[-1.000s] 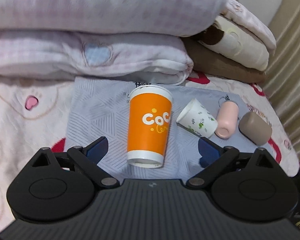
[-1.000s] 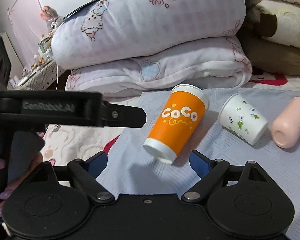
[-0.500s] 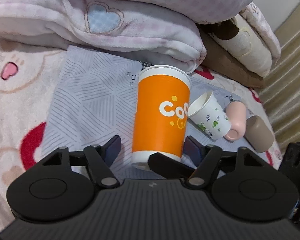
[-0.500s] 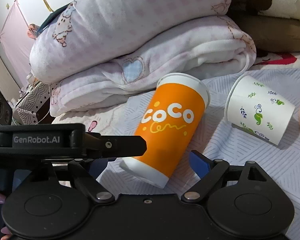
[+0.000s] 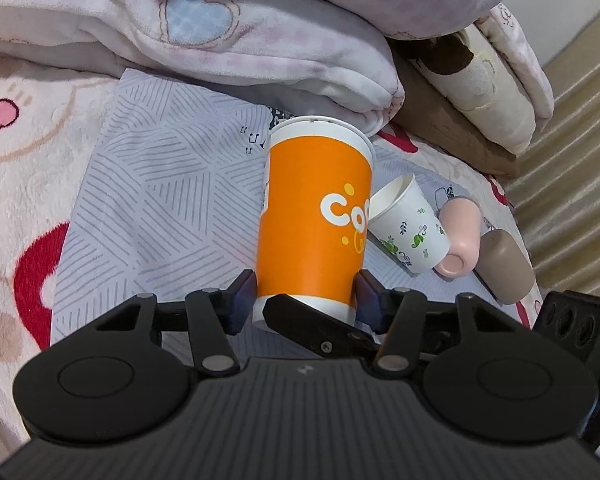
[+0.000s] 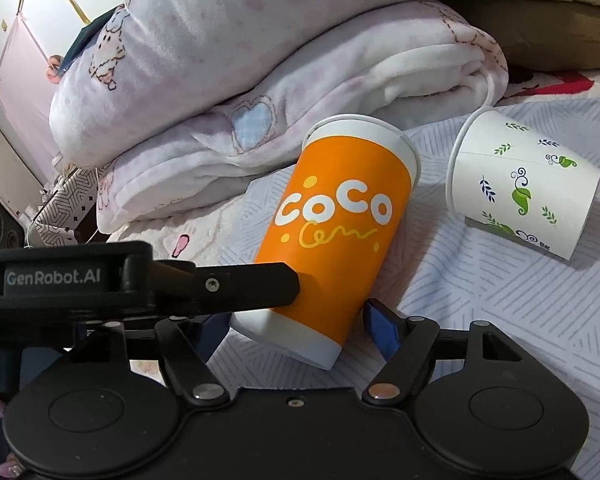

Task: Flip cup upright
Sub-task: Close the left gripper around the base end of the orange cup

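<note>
An orange paper cup (image 5: 314, 220) with white "COCO" lettering lies on its side on a grey striped cloth (image 5: 160, 200), its open mouth toward the pillows. My left gripper (image 5: 306, 300) has its blue pads against both sides of the cup's base end. In the right wrist view the same cup (image 6: 332, 232) lies tilted, and my right gripper (image 6: 300, 328) stands open around its base; the left gripper's finger (image 6: 228, 288) crosses in front from the left.
A white leaf-print paper cup (image 5: 410, 228), a pink cup (image 5: 460, 240) and a brown cup (image 5: 506, 268) lie on their sides to the right. Folded pink blankets (image 5: 220, 32) are stacked just behind. The leaf-print cup (image 6: 520, 188) also shows in the right wrist view.
Both grippers have moved forward onto the orange cup. My left gripper's jaws have narrowed from wide open to touching the cup's base. The cup has stayed lying down.
</note>
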